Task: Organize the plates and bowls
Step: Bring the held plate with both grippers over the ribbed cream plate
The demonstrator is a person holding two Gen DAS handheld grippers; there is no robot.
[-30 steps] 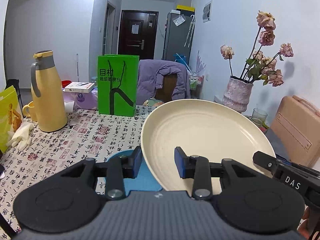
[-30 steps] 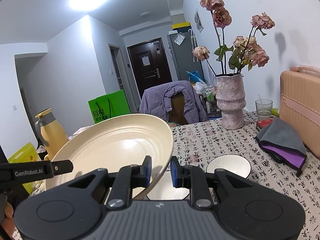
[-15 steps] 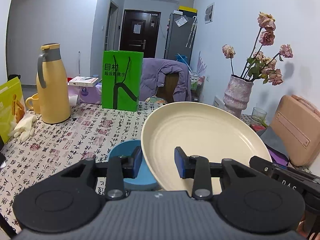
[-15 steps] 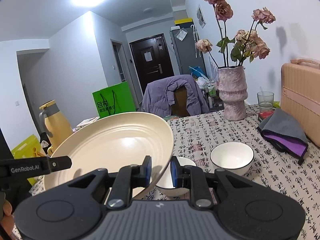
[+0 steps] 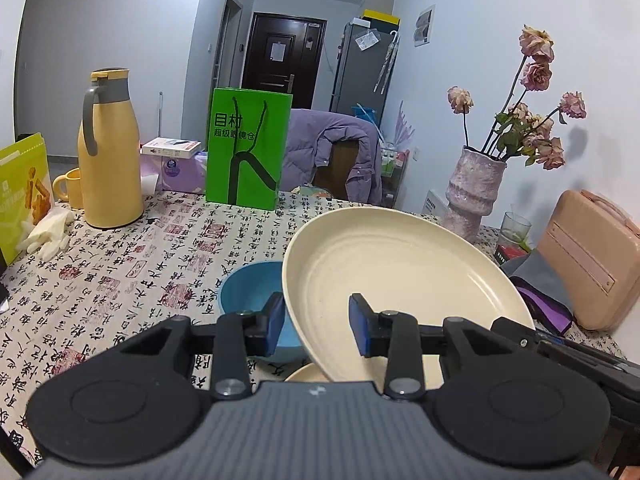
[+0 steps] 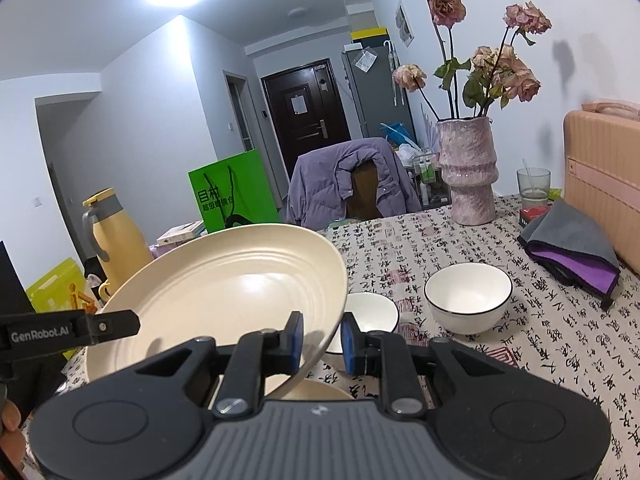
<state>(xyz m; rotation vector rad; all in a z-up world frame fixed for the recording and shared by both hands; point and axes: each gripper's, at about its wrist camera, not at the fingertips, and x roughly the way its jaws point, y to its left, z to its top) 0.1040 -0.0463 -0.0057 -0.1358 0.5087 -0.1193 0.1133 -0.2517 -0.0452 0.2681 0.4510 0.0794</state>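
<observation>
Calligraphy-print tablecloth (image 5: 132, 256); dark door (image 5: 280, 60) at rm's far end.

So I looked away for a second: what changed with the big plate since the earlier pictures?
Both grippers carried the cream plate downward; a second cream plate now shows right beneath it. The left gripper and right gripper still clamp opposite rims. The blue bowl and white bowls stayed put.

A lived-in home dining room: patterned cloth on the counter (image 5: 120, 264), dried roses in a vase (image 6: 468, 176), jacket-draped chair (image 6: 360, 184), fridge (image 5: 360, 68), front door (image 5: 280, 60).
</observation>
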